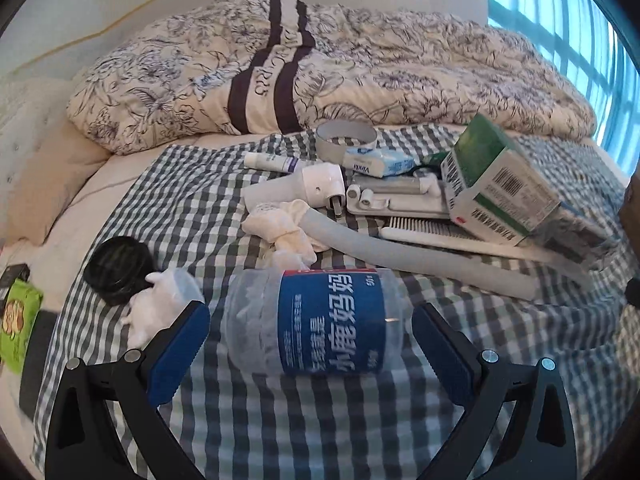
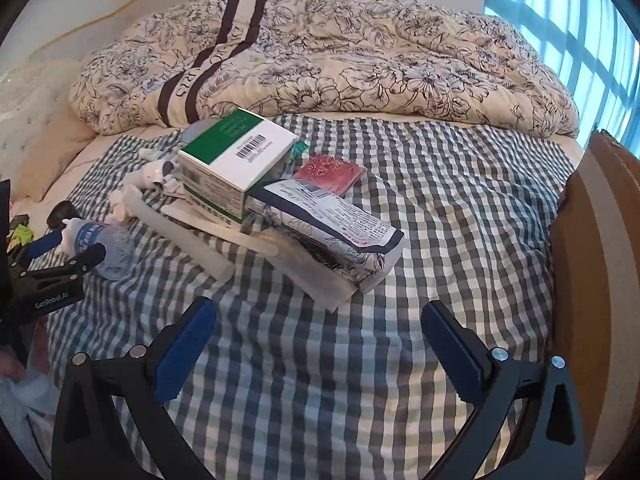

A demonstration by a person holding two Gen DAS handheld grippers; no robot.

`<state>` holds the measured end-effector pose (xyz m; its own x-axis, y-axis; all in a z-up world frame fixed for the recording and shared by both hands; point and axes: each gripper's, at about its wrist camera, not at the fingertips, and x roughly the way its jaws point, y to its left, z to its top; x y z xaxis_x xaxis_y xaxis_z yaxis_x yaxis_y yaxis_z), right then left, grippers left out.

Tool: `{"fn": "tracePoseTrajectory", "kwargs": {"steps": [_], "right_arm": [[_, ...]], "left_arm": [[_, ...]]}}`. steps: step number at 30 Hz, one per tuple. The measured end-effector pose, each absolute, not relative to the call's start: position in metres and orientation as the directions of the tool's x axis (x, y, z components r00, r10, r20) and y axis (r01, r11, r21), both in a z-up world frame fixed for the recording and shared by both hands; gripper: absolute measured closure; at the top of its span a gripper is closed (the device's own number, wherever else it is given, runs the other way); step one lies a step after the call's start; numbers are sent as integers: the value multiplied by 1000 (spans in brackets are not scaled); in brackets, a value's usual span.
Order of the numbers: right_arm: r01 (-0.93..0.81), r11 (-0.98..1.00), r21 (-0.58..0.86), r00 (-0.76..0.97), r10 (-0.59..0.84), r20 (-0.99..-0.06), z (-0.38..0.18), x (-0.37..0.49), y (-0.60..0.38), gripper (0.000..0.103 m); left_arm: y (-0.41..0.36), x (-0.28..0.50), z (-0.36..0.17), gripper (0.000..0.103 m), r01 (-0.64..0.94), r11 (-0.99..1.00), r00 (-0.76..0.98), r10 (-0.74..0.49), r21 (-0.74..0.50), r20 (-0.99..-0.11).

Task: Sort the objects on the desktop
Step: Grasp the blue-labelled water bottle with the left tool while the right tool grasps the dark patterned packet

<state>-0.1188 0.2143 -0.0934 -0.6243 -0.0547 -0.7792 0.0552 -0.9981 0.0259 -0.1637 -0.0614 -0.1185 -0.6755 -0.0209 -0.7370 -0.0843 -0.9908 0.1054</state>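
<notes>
The comb (image 1: pixel 448 236) is half hidden under the green box (image 1: pixel 496 184) at two o'clock, and both the left gripper (image 1: pixel 310 332) and right gripper (image 2: pixel 318 340) stand wide open, the lying bottle (image 1: pixel 320 320) untouched between the left pads.

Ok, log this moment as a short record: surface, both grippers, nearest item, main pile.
surface: checked cloth spread on a bed
left gripper: open, a water bottle lying on its side between the jaws, pads apart from it
right gripper: open, nothing between the jaws
pile: green-and-white box on top, white comb under it
behind: floral quilt
</notes>
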Motion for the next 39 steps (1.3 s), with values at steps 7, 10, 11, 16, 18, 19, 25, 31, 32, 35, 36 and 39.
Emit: {"fn": "tracePoseTrajectory", "kwargs": {"steps": [7, 10, 11, 16, 18, 19, 25, 31, 32, 35, 36, 39], "right_arm": [[84, -996, 38, -623, -82, -778, -97, -137, 219, 0], [117, -993, 3, -630, -77, -773, -93, -146, 218, 0], [133, -991, -28, -633, -63, -772, -92, -151, 216, 0], [191, -966, -174, -636, 13, -772, -98, -177, 208, 1], [210, -955, -210, -622, 36, -782, -104, -187, 205, 1], [226, -952, -208, -614, 27, -789, -108, -193, 203, 1], [255, -952, -168, -560, -4, -828, -131, -214, 199, 20], [237, -946, -220, -570, 48, -820, -131, -209, 197, 82], [227, -950, -213, -574, 46, -818, -129, -207, 198, 84], [207, -965, -161, -578, 12, -816, -120, -198, 203, 88], [202, -968, -150, -579, 5, -815, -117, -196, 204, 89], [193, -972, -132, -580, -4, -815, -112, -192, 203, 90]], "left_arm": [[-53, -187, -142, 0, -96, -986, -637, -43, 136, -769], [-53, -194, -150, 0, -73, -986, -623, -72, 149, -779], [-55, -196, -152, 0, -63, -986, -618, -80, 151, -782], [-62, -200, -154, 2, -34, -996, -607, -50, 88, -793], [-61, -199, -155, 7, -31, -996, -608, -52, 88, -792], [-60, -200, -155, 12, -31, -996, -607, -49, 85, -793], [-65, -198, -152, 12, -6, -999, -607, -36, 51, -794], [-68, -190, -145, 13, 10, -999, -632, -34, 36, -774], [-68, -188, -142, 13, 17, -999, -639, -39, 37, -768], [-72, -183, -135, 13, 47, -998, -650, -64, 44, -757], [-73, -181, -132, 13, 47, -998, -653, -61, 39, -755], [-73, -176, -126, 13, 50, -998, -653, -68, 47, -754]]}}
